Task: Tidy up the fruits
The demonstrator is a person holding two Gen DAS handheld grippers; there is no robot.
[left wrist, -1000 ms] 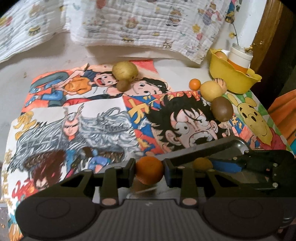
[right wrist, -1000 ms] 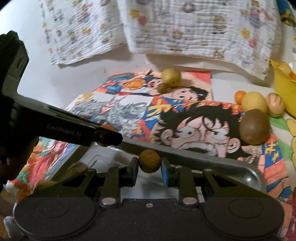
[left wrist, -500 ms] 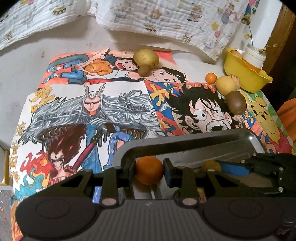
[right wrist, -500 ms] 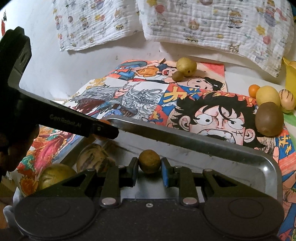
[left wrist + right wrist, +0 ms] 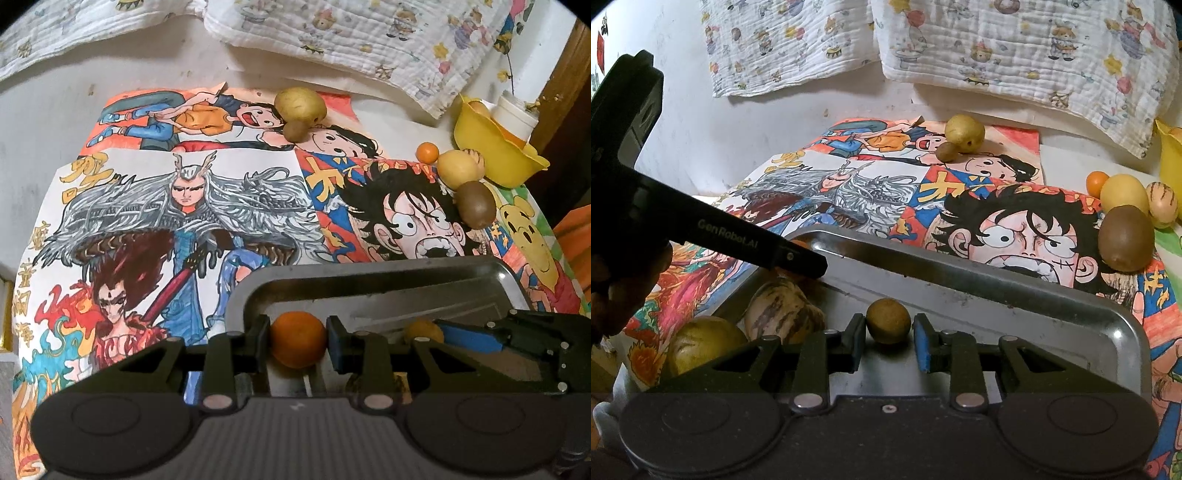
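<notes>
Fruit: orange (image 5: 297,339) clamped in left gripper (image 5: 297,341)
Right gripper (image 5: 889,338): just parted, longan (image 5: 888,321) freed
Risk: longan rolling across tray (image 5: 997,284)

Cartoon drawings (image 5: 192,206) cover the table beneath hanging printed cloths (image 5: 1015,48); a white cup (image 5: 515,116) stands behind.

Left gripper (image 5: 298,339) jaws clamped; right gripper (image 5: 889,334) jaws just parted, both angled downward.

Bench (image 5: 33,155): pale, scuffed surface, largely covered by bright hand-drawn cartoon posters (image 5: 192,206). Far edge: white quilted cloths (image 5: 1015,51) printed with small cartoon figures, hanging in folds. Far right: brown wooden upright (image 5: 569,77); lighting dim and warm.
</notes>
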